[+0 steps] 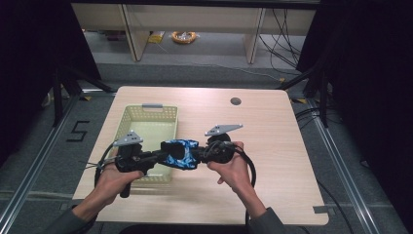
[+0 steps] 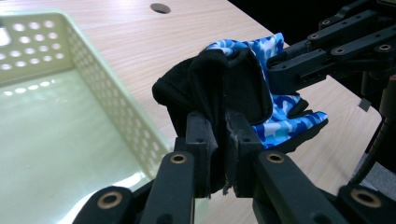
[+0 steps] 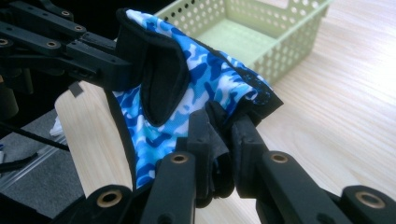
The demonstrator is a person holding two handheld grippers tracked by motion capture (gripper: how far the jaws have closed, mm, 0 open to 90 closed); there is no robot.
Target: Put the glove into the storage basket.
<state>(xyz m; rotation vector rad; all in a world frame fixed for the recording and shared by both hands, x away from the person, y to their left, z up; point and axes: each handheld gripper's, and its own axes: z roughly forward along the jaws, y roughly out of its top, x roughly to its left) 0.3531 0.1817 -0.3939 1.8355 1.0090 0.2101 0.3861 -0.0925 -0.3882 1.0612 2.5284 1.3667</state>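
high view: glove stretched between left hand-held gripper and right hand-held gripper, long axis across, over basket near corner.
left gripper view: jaws clamped on glove's black cuff.
right gripper view: jaws pinching glove's blue edge; basket beyond.

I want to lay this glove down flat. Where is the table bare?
Bare wood runs right of the blue camouflage glove to the table edge, and behind it up to the round cable hole. The left side is crowded by the green basket, itself empty.
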